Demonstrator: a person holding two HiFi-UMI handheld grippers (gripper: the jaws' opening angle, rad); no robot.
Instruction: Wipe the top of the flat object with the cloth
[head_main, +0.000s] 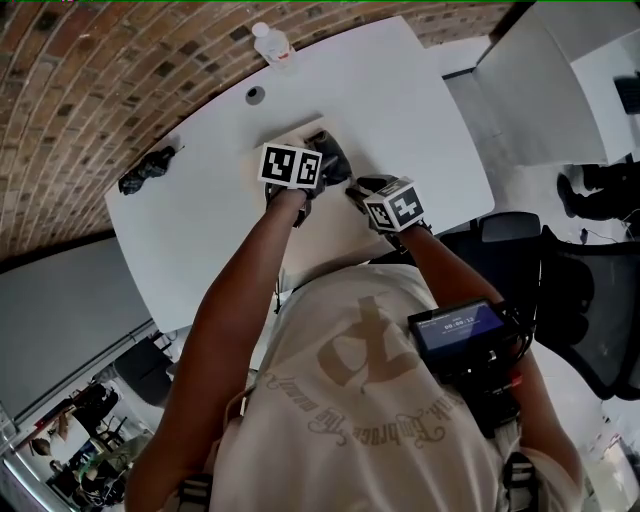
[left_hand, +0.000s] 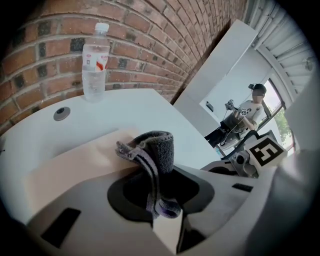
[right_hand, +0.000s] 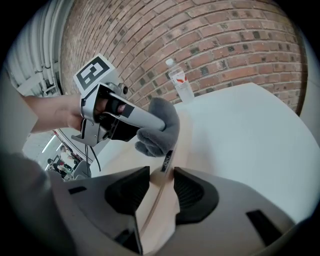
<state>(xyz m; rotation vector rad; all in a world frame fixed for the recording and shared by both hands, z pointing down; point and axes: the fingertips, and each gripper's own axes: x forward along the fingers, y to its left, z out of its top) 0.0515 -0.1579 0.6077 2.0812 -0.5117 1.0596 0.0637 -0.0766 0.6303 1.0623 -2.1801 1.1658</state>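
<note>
Cloth (left_hand: 156, 150) is dk grey w/ paler striped edge. Flat board (left_hand: 70, 160) pale beige. Counter (head_main: 420, 100) white. Wall (head_main: 150, 60) red-brown brick, light mortar. Bottle (left_hand: 94, 65) clear, white cap, red & white label.

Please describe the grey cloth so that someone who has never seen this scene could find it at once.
A white table stands beside a brick wall, and a pale flat board lies on it. Over the board, the left gripper pinches the cloth. Its neighbours are hard and smooth; it is soft, fuzzy, dark grey.
</note>
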